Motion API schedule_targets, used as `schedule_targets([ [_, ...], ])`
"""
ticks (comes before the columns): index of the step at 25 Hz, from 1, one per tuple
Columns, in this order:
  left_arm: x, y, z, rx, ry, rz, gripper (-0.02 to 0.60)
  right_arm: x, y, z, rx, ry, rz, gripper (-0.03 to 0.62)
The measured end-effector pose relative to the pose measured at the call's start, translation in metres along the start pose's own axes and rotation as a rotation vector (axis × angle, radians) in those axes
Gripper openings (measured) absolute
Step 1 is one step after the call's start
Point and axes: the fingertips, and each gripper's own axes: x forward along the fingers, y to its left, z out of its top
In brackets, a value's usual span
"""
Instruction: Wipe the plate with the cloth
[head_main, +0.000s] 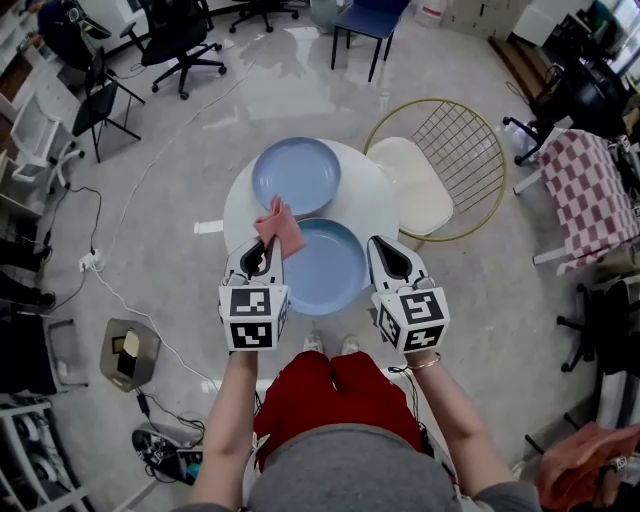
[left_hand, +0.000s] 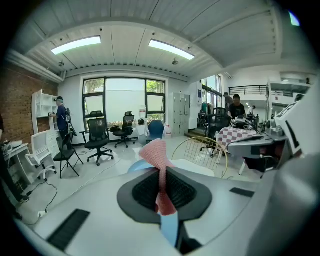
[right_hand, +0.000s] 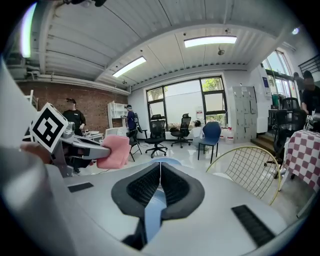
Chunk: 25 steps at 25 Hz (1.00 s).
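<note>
Item: pink cloth (head_main: 279, 228) clamped in closed left gripper (head_main: 265, 248) at near blue plate's (head_main: 330, 272) 10 o'clock rim; right gripper (head_main: 378, 248) closed, seemingly pinching its 3 o'clock rim; wiping apparently about to begin, needing cloth pressed onto plate.

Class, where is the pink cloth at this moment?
In the head view, the pink cloth is pinched in the left hand-held gripper, left of centre, over the left rim of the nearer blue plate.
</note>
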Motion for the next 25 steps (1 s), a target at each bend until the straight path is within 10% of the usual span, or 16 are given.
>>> schedule_targets([
  [25,-0.093,-0.034,0.044,0.013,-0.191,0.088,0.029,-0.095,0.011,0.065,-0.022,-0.229,0.075,0.029],
])
